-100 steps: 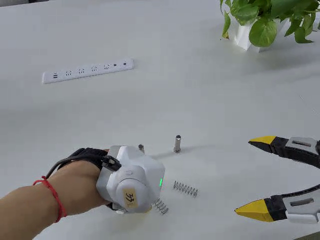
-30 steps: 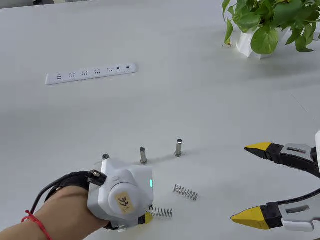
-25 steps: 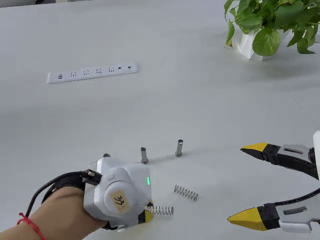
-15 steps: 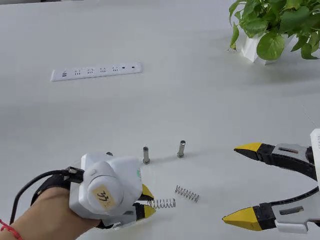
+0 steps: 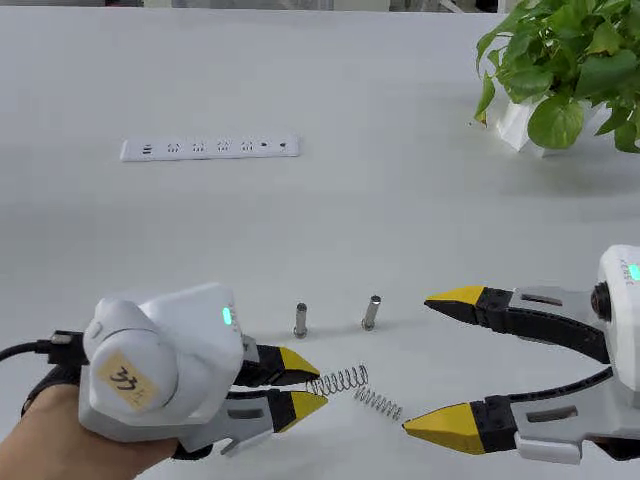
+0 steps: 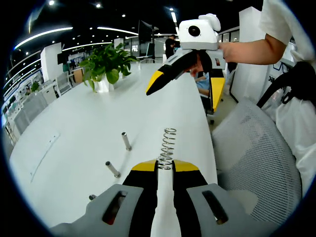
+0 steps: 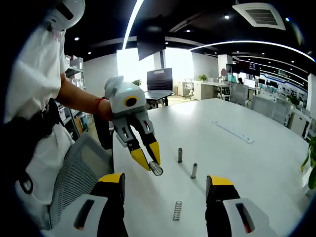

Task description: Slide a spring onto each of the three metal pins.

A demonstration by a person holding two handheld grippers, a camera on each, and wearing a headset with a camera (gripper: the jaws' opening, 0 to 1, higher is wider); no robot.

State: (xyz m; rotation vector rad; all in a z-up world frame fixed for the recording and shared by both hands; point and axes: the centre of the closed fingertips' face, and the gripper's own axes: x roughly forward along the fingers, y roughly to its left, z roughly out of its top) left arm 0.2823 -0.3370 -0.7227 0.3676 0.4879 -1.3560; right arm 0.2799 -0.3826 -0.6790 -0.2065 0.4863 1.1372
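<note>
A broad white surface (image 5: pixel 400 180) carries a green potted plant (image 5: pixel 560 70) toward its far right edge. The yellow-tipped right gripper (image 5: pixel 420 362) gapes, grasping nothing. The left gripper (image 5: pixel 312 385) is clenched on a thin steel coil spring (image 5: pixel 338 381) near the front edge. The short metal pins (image 5: pixel 300 320) look bare, and a second spring (image 5: pixel 377 403) lies loose, so all three seem left to do.

Tan sticker (image 5: pixel 125 378) on white housing of my left gripper (image 5: pixel 308 384), seen in head view: two handwritten characters in dark pen, lying slantwise. First looks like "3". Second is "3" or "7", cannot tell which. White power strip (image 5: pixel 208 148) on table (image 5: pixel 400 200): small dark marks beside sockets, too tiny to read. Nothing else legible in my two gripper views; office background too blurred.
</note>
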